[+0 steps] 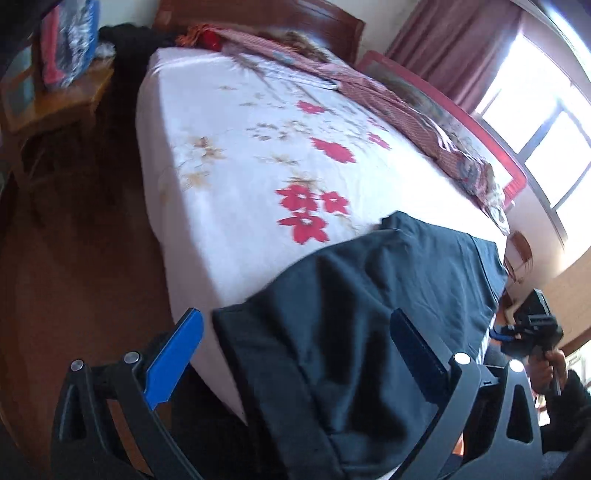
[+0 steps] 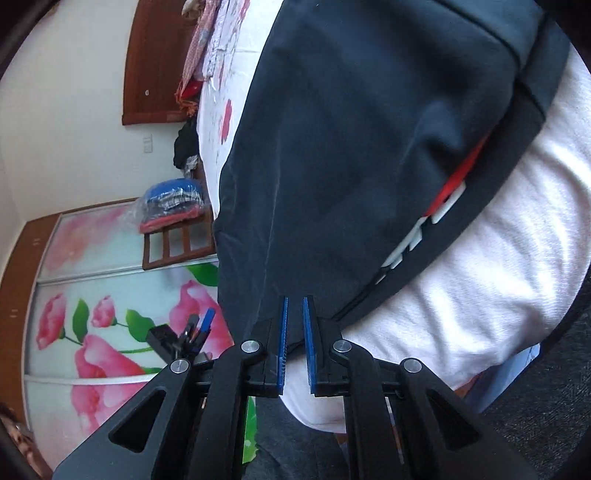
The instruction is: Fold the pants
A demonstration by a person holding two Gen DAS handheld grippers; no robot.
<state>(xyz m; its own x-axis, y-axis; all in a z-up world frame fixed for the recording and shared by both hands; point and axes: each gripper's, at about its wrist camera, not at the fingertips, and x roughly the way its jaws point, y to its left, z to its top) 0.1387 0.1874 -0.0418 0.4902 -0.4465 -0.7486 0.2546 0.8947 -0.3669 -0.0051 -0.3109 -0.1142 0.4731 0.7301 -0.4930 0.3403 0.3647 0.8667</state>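
I'm looking at the dark navy pants (image 1: pixel 369 302), soft and lightly creased, lying across the near end of the bed (image 1: pixel 236 155). In the right wrist view the cloth shows a seam running along it and a strip of red and white lettering (image 2: pixel 436 218) near its right edge. The near edge of the pants drapes over the mattress edge toward me, with a thicker band of fabric hanging down at the near left.

My left tool (image 1: pixel 295 339) stands spread as wide as it goes, one blue finger off the left edge of the cloth, the other over the dark fabric; the pads press on nothing. My right tool (image 2: pixel 294 306) is drawn nearly shut, just a thin slit between the blue pads, with its tips at the near hem of the pants. Whether a fold of cloth is pinched in there I cannot tell. In the left view, the right tool sits off the bed's right corner, a hand (image 1: pixel 550 373) on its grip.

Beyond the pants the flowered white sheet (image 1: pixel 295 122) lies open and flat toward the headboard (image 1: pixel 258 14). A striped blanket (image 1: pixel 399 103) runs along the far right edge. Wooden floor (image 1: pixel 74 258) is open to the left.
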